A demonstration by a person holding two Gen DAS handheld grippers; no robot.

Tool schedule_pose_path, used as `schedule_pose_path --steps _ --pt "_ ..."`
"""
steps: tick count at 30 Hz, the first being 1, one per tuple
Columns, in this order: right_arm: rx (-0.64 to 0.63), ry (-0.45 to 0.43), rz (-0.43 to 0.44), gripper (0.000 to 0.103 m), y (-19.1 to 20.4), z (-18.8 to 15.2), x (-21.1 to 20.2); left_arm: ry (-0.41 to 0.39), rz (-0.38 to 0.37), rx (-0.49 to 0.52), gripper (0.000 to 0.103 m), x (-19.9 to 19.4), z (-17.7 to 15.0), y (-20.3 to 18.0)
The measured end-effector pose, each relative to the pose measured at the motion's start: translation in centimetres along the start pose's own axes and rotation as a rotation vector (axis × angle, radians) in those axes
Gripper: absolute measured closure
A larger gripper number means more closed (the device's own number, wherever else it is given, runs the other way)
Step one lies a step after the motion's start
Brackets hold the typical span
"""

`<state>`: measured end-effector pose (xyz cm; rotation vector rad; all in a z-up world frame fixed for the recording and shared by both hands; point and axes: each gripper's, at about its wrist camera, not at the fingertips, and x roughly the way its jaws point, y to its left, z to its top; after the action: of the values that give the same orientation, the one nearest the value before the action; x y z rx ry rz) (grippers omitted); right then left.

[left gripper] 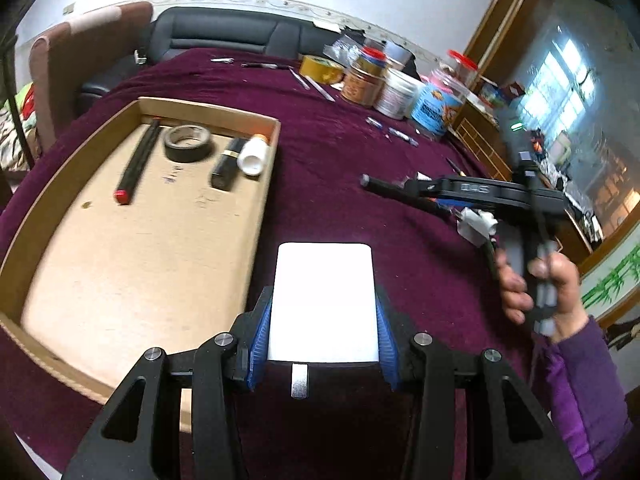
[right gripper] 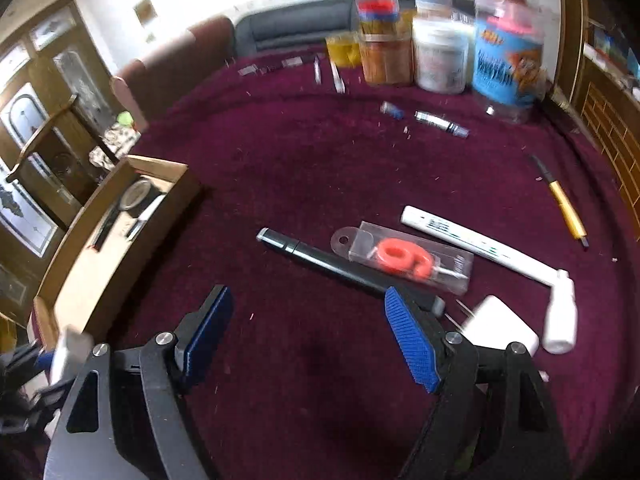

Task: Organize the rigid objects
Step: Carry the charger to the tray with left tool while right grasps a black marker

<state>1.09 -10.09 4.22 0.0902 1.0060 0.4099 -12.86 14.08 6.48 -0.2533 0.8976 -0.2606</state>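
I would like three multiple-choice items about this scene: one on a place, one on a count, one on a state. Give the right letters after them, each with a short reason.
1. Where does the roll of dark tape lie?
A. inside the cardboard tray
B. on the purple cloth beside the jars
C. between the fingers of the right claw

2. How many objects lie inside the tray?
A. two
B. four
C. seven

3. What is the state of the left claw?
A. open and empty
B. shut on the white block
C. shut on a black marker

Answers:
1. A, the tape rests on the tray floor near its far wall.
2. B, there are a black stick with a red end, the tape, a black tube and a small white bottle.
3. B, both blue pads press the sides of the block.
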Motion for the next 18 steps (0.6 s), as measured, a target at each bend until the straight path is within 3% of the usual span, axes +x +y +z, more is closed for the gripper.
schedule_pose_path --steps 3,6,7,10,16,18 --pt "0.086 0.039 0.009 0.023 -1.7 1.2 1.9 -0.017 -0.004 -0.019 0.063 -0.9 0.1 1.3" --pt "0.190 0.172 0.191 0.024 -2.5 0.8 3.1 -0.034 -0.008 -0.029 0.063 -1.3 0.2 2.0" --pt "0.175 0.167 0.173 0.023 -2.4 0.5 3.0 -0.036 -0.013 -0.034 0.063 -1.3 0.2 2.3" --pt "0.149 0.226 0.230 0.024 -1.5 -1.0 2.9 -0.038 -0.016 -0.039 0.063 -1.0 0.4 2.8" --pt "0.080 0.144 -0.013 0.026 0.7 -1.3 2.5 -0.030 -0.026 -0.066 0.063 -1.0 0.3 4.0" --pt "0.085 0.146 -0.074 0.040 1.8 -1.3 3.2 -0.041 -0.016 -0.073 0.063 -1.6 0.4 4.5"
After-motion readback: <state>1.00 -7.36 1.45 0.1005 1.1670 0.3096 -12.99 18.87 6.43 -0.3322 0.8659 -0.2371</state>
